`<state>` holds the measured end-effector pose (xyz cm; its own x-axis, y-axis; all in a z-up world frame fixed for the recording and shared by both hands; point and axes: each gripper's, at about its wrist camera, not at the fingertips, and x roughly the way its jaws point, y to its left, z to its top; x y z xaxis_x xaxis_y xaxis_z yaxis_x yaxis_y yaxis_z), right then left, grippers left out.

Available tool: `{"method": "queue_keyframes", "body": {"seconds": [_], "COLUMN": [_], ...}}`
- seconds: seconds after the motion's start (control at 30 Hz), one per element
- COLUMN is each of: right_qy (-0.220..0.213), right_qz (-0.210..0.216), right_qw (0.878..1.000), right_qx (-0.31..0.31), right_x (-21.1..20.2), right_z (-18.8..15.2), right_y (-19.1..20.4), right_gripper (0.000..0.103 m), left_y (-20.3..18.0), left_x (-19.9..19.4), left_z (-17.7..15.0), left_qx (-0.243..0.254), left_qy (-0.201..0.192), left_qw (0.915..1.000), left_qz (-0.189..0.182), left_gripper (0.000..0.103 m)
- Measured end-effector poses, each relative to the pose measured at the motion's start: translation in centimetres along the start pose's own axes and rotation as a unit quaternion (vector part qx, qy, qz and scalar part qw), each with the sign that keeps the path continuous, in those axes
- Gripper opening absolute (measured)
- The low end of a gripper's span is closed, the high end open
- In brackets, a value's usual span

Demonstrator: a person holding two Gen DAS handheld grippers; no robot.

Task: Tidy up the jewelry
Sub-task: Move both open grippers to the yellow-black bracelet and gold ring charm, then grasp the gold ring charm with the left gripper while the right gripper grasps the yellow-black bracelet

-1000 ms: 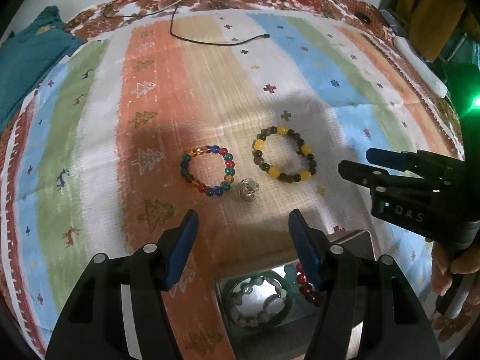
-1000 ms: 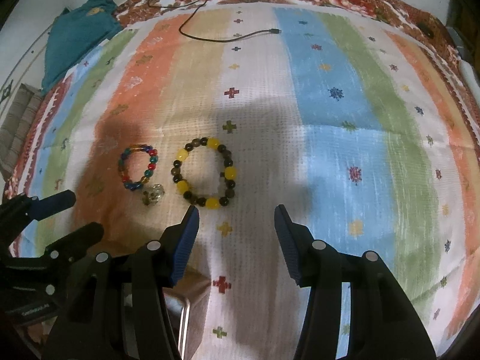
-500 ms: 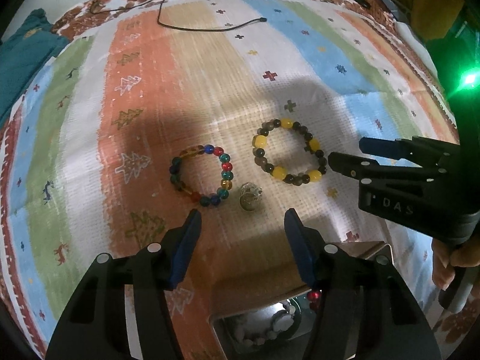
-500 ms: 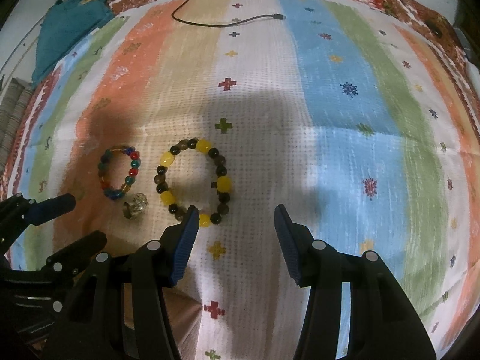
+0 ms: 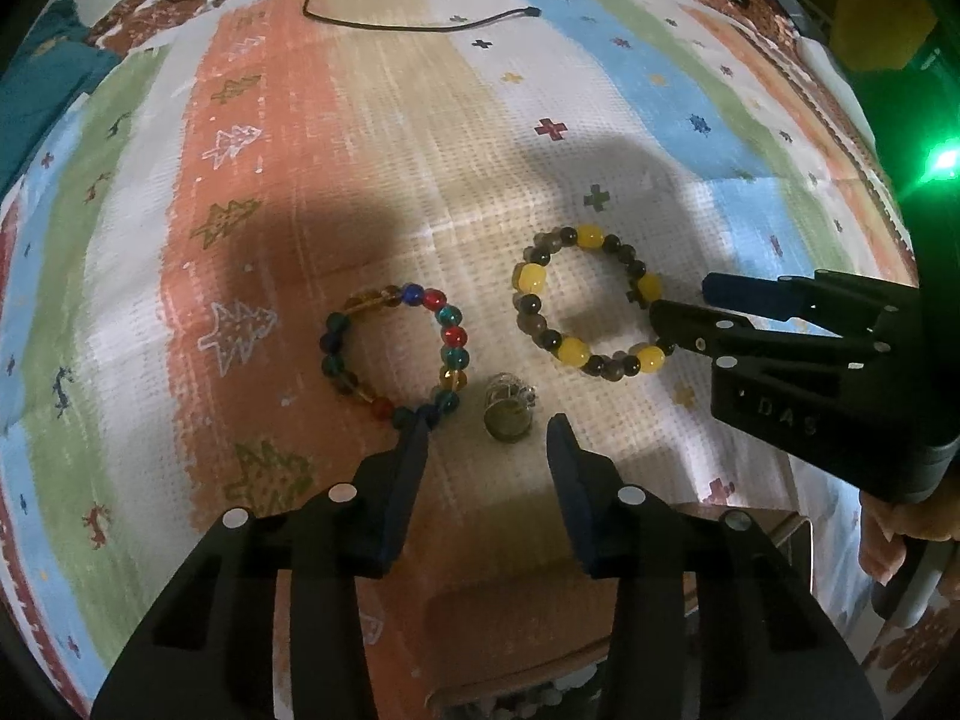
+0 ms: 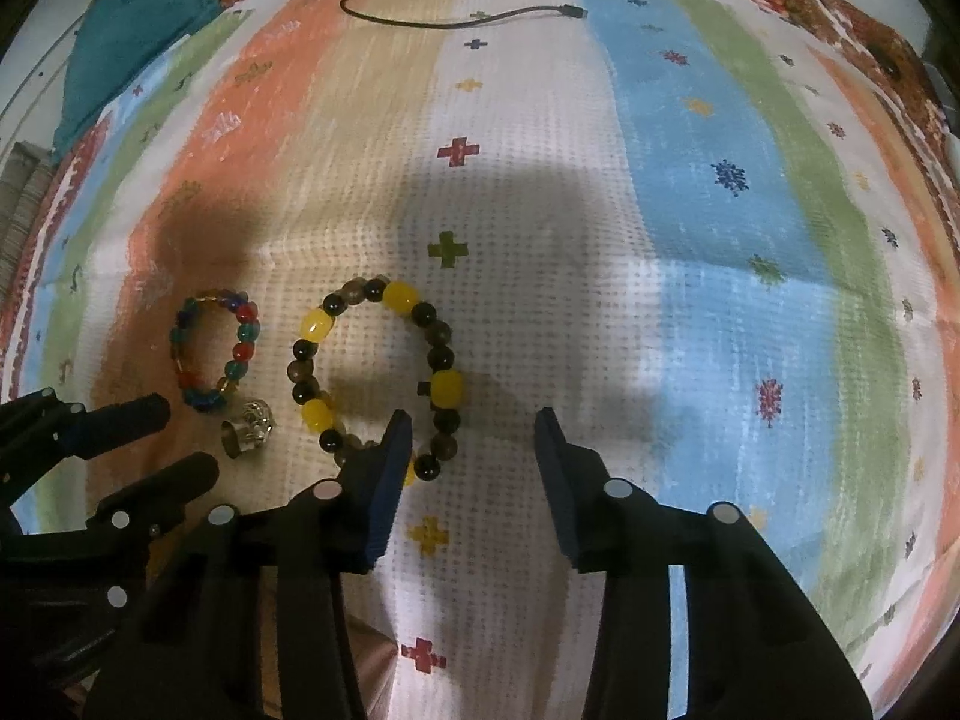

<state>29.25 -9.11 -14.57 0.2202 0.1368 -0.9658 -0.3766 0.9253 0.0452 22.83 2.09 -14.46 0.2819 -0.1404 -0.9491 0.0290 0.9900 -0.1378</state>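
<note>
both grippers' jaws closing, nothing gripped — left gripper (image 5: pixel 489 429) around ring (image 5: pixel 509 413), right gripper (image 6: pixel 474 426) over yellow-bead bracelet (image 6: pixel 378 372)

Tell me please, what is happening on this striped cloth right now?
A person holds two grippers over jewelry lying on the striped cloth. The left gripper is closing around a small ring, beside the multicolored bead bracelet. The right gripper is closing at the near edge of the yellow-and-dark bead bracelet. Nothing is gripped yet.
</note>
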Motion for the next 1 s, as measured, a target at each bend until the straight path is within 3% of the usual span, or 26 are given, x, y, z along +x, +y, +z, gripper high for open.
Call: {"method": "queue_keyframes", "body": {"seconds": [0.23,0.5,0.6,1.0], "right_qy": [0.003,0.002,0.003,-0.005], "right_qz": [0.004,0.015,0.017,0.018], "right_qw": [1.0,1.0,1.0,1.0], "right_qx": [-0.003,-0.01,-0.015,-0.019], "right_x": [0.5,0.7,0.8,0.4], "right_z": [0.4,0.3,0.2,0.2], "right_y": [0.0,0.1,0.4,0.5], "right_gripper": [0.025,0.016,0.012,0.01], "left_y": [-0.3,-0.2,-0.2,-0.7], "left_x": [0.9,1.7,1.9,1.5], "left_z": [0.5,0.6,0.7,0.8], "left_qx": [0.008,0.009,0.011,0.012], "left_qy": [0.01,0.017,0.021,0.017], "left_qw": [0.9999,0.9998,0.9997,0.9998], "left_qz": [0.002,0.001,0.001,0.002], "left_gripper": [0.036,0.032,0.021,0.02]}}
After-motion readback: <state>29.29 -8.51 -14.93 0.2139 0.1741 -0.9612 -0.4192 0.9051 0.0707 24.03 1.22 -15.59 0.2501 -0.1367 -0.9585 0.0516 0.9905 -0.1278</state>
